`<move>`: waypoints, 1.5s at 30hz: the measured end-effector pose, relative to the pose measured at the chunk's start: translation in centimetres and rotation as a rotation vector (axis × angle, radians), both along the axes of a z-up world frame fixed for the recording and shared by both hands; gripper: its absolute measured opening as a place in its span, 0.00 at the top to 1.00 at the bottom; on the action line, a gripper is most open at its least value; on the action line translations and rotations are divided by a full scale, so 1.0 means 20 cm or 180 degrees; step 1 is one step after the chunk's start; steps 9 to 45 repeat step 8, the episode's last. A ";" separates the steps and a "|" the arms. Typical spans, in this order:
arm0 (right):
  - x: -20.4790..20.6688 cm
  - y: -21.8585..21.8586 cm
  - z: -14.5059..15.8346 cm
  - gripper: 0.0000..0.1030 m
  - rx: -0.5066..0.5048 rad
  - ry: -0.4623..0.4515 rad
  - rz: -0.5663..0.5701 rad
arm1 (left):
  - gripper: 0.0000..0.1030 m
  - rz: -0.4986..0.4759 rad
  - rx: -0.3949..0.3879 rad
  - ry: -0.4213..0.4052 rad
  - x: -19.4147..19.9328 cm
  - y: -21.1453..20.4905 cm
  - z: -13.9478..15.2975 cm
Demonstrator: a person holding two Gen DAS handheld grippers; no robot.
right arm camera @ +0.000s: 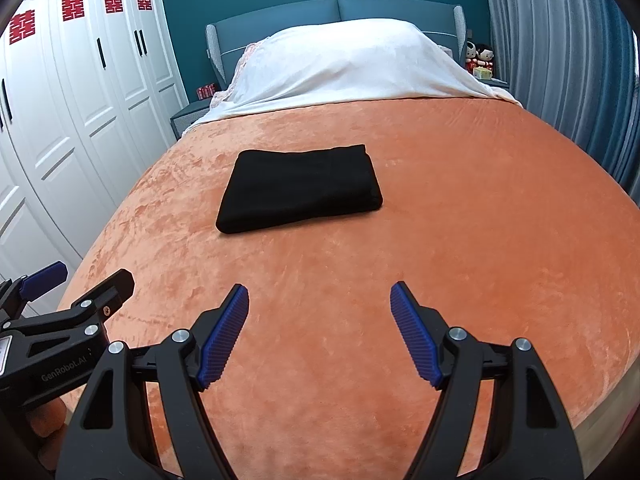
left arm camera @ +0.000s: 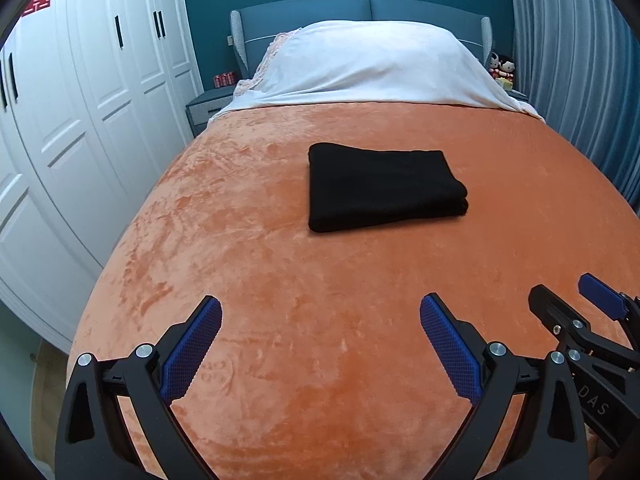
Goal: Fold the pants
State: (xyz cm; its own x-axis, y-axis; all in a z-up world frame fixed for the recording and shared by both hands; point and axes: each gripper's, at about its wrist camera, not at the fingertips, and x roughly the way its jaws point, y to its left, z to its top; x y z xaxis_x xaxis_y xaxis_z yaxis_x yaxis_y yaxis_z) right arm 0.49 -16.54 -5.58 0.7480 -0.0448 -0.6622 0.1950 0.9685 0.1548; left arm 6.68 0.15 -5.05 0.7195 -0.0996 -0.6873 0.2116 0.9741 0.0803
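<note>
Left wrist view: black pants [left arm camera: 380,188] lie folded in a neat rectangle mid-bed on the orange blanket [left arm camera: 280,280], well apart from both claws. Left gripper [left arm camera: 320,344] has jaws spread wide, nothing btwn them; right gripper [right arm camera: 320,332] likewise gapes empty, hovering over bare blanket near the bed's foot. Fold looks done or nearly so. Handling, my guess: soft, light, limp fabric w/ several stacked layers, so it'd sag and unfold if pinched at one corner. Best hold: both thick folded edges at once, one claw per side, pinching all layers.
</note>
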 end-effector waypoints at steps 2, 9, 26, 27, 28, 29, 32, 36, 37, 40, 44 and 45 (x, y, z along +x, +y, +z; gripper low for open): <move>0.00 0.00 -0.01 0.31 0.0004 0.0013 0.0010 | 0.05 0.0048 0.0086 0.0013 0.01 0.00 0.00; -0.01 -0.01 -0.01 0.31 0.0010 0.0021 0.0002 | 0.05 0.0119 0.0119 0.0179 0.01 0.02 -0.04; -0.01 -0.01 -0.01 0.31 0.0010 0.0021 0.0002 | 0.05 0.0119 0.0119 0.0179 0.01 0.02 -0.04; -0.01 -0.01 -0.01 0.31 0.0010 0.0021 0.0002 | 0.05 0.0119 0.0119 0.0179 0.01 0.02 -0.04; -0.01 -0.01 -0.01 0.31 0.0010 0.0021 0.0002 | 0.05 0.0119 0.0119 0.0179 0.01 0.02 -0.04; -0.01 -0.01 -0.01 0.31 0.0010 0.0021 0.0002 | 0.05 0.0119 0.0119 0.0179 0.01 0.02 -0.04; -0.01 -0.01 -0.01 0.31 0.0010 0.0021 0.0002 | 0.05 0.0119 0.0119 0.0179 0.01 0.02 -0.04; -0.01 -0.01 -0.01 0.31 0.0010 0.0021 0.0002 | 0.05 0.0119 0.0119 0.0179 0.01 0.02 -0.04; -0.01 -0.01 -0.01 0.31 0.0010 0.0021 0.0002 | 0.05 0.0119 0.0119 0.0179 0.01 0.02 -0.04; -0.01 -0.01 -0.01 0.31 0.0010 0.0021 0.0002 | 0.05 0.0119 0.0119 0.0179 0.01 0.02 -0.04; -0.01 -0.01 -0.01 0.31 0.0010 0.0021 0.0002 | 0.05 0.0119 0.0119 0.0179 0.01 0.02 -0.04; -0.01 -0.01 -0.01 0.31 0.0010 0.0021 0.0002 | 0.05 0.0119 0.0119 0.0179 0.01 0.02 -0.04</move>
